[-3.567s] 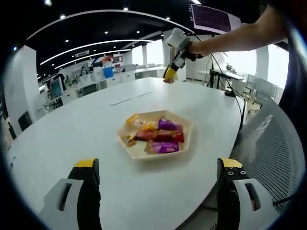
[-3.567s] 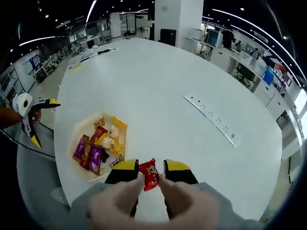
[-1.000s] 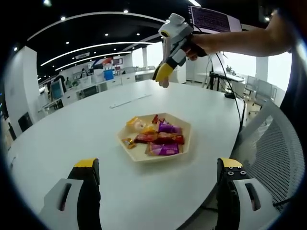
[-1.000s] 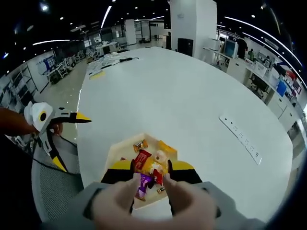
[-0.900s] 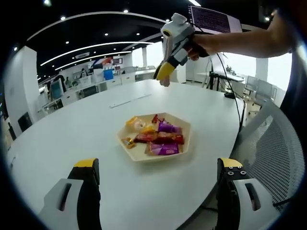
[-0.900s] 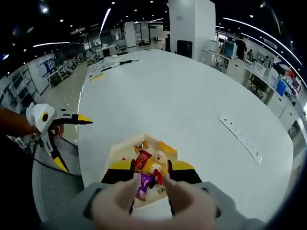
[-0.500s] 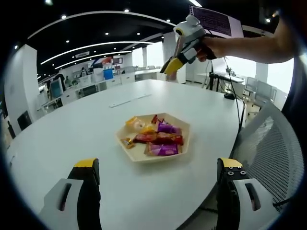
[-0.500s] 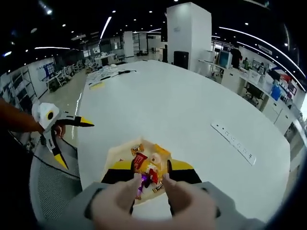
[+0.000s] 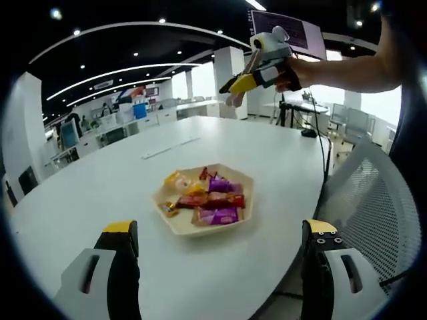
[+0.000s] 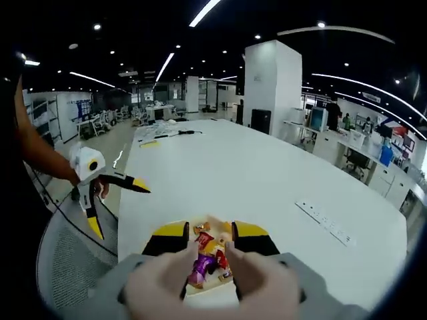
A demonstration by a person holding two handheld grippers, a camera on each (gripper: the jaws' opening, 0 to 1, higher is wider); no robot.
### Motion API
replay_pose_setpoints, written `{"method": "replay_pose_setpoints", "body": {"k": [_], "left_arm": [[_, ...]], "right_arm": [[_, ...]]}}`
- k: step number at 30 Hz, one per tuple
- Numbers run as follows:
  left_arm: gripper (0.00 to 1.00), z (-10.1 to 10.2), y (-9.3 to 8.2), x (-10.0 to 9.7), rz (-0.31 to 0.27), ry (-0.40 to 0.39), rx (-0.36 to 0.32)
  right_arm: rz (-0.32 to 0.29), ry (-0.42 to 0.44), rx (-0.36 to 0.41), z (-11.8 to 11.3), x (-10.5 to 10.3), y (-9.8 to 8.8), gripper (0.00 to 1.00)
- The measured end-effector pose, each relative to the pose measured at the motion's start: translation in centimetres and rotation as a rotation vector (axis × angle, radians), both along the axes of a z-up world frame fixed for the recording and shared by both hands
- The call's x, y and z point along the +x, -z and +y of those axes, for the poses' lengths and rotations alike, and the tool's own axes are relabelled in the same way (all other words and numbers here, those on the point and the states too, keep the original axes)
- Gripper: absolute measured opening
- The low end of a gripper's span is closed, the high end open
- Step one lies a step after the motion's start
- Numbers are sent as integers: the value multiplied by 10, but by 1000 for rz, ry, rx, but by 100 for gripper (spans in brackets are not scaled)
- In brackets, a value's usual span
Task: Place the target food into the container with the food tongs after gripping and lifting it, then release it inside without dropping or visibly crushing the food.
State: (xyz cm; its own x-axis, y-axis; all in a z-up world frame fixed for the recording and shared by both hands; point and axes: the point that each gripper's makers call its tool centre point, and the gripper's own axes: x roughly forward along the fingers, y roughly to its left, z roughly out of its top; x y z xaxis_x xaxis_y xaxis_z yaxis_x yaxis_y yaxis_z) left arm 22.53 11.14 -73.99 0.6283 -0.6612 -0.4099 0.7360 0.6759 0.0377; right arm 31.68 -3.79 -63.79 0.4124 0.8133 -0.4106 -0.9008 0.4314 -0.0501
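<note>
A beige hexagonal tray (image 9: 175, 221) sits on the white table and holds several wrapped candies: purple (image 9: 220, 215), red and yellow ones. A small red candy (image 9: 203, 175) lies at its far edge. My left gripper (image 9: 220, 229) stays low near the table's edge in front of the tray, open wide with nothing in it. My right gripper (image 9: 241, 84) hangs high above the far side of the table in a person's hand. In the right gripper view, my right gripper (image 10: 210, 231) is open over the tray (image 10: 215, 224), the red candy (image 10: 204, 239) lying below it. The left gripper (image 10: 100, 190) shows at the left.
The round white table (image 10: 233, 167) carries a flat power strip (image 10: 327, 227) on its far side. A grey mesh chair (image 9: 363, 193) stands at the table's edge beside the left gripper. Office desks and monitors fill the background.
The right gripper, shut on the red candy 3.6 s ago, let it go in the tray and has since risen away from it. The left gripper stays put.
</note>
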Motion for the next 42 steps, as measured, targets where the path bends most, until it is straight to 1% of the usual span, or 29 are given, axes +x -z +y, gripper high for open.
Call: {"method": "replay_pose_setpoints", "body": {"k": [1,5,7,9,10,12,14,15,17,18,19,20,23,24,25,28,30,31,34,37,39,40,41,42], "left_arm": [[99,1,-2,1,2,-5,-7],[99,2,-23,8,-25,-17,-37],[99,-1,-36,14,-48,-14,-79],[99,-4,-50,21,-42,-7,-113],[99,-5,-55,24,-46,1,-120],[99,-9,-69,31,-82,12,-131],[98,-16,-81,34,-63,43,-169],[97,-22,-88,34,-54,72,-177],[94,-28,-95,35,-46,110,-163],[94,-33,-101,39,-47,125,-148],[94,-37,-107,42,-66,144,-144],[94,-43,-117,46,-92,165,-153],[90,-55,-129,52,-87,205,-177],[89,-59,-131,54,-90,218,-173],[87,-65,-130,54,-99,246,-148],[79,-82,-124,49,-82,314,-108],[78,-94,-115,45,-98,365,-45],[77,-100,-107,41,-91,399,-15],[71,-111,-101,36,-61,425,-23],[63,-117,-100,35,-47,439,-36],[54,-120,-99,27,13,459,-54],[52,-121,-101,26,9,466,-60],[51,-123,-104,25,-16,478,-70],[50,-123,-106,25,-15,477,-78]], "right_arm": [[-1,1,1,-1,-3,1,24],[-7,-4,7,-4,-5,3,24],[1,-30,45,0,-10,1,24],[-11,-65,92,6,-15,-6,24],[-7,-67,105,8,-16,-7,24],[-20,-76,111,12,-16,-9,23],[-24,-102,122,18,-21,-13,23],[-23,-114,130,21,-23,-14,24],[-32,-132,132,26,-27,-17,24],[-29,-132,135,27,-27,-18,24],[-30,-139,149,29,-28,-20,24],[-30,-142,153,30,-28,-21,24],[-31,-153,163,34,-31,-23,24],[-30,-157,167,35,-32,-23,24],[-31,-163,169,36,-33,-24,24],[-41,-195,184,40,-40,-28,24],[-52,-224,200,43,-46,-31,24],[-51,-230,207,44,-47,-32,24],[-51,-242,207,48,-51,-29,23],[-49,-267,226,53,-59,-30,24],[-50,-284,245,57,-66,-34,24],[-49,-288,250,58,-67,-34,24],[-45,-302,258,60,-71,-34,24],[-44,-308,260,61,-73,-34,24]]}}
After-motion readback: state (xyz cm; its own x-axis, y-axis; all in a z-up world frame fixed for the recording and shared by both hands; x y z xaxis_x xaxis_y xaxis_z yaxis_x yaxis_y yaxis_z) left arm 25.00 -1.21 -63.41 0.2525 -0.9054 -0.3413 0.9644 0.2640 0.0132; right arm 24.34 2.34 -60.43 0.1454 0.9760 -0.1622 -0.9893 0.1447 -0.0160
